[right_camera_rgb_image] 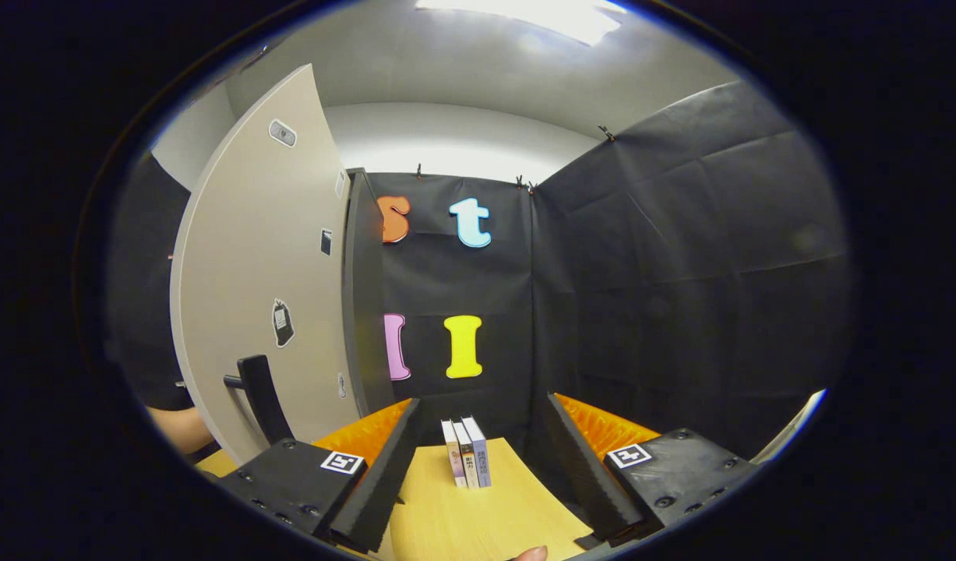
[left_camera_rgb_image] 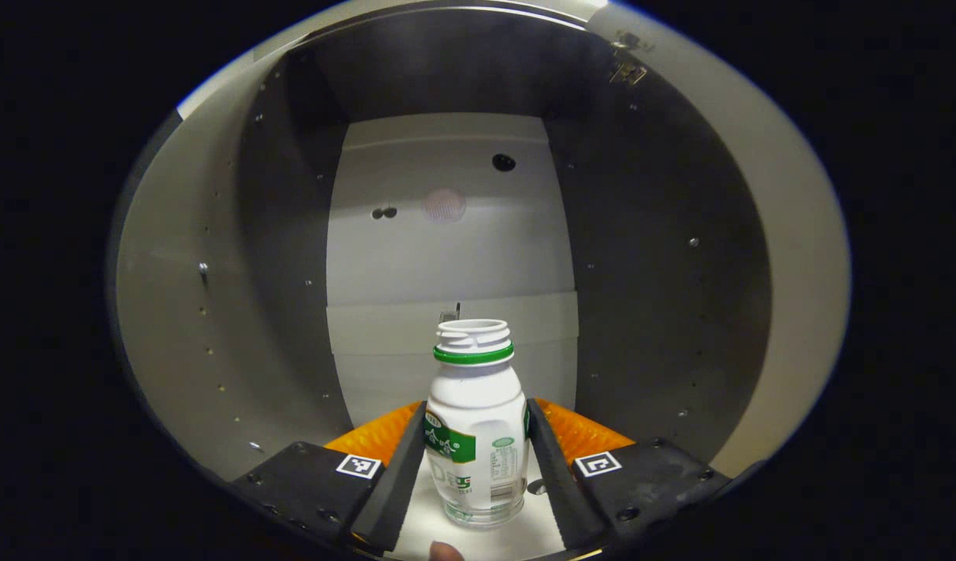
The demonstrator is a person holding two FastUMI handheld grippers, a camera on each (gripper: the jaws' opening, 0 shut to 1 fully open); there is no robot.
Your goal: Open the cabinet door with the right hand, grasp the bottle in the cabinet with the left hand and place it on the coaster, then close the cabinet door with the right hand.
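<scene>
A small white bottle with a green neck ring and no cap stands upright on the pale floor of the cabinet. My left gripper reaches into the cabinet, and both of its fingers press against the bottle's sides. In the right gripper view the beige cabinet door is swung open at the left, its dark handle just left of my fingers. My right gripper is open with nothing between its fingers, off the handle and over the wooden table.
Grey side walls close in on both sides of the bottle, with the white back panel behind it. Three small upright books stand on the table ahead of the right gripper. A person's arm shows behind the door's lower edge.
</scene>
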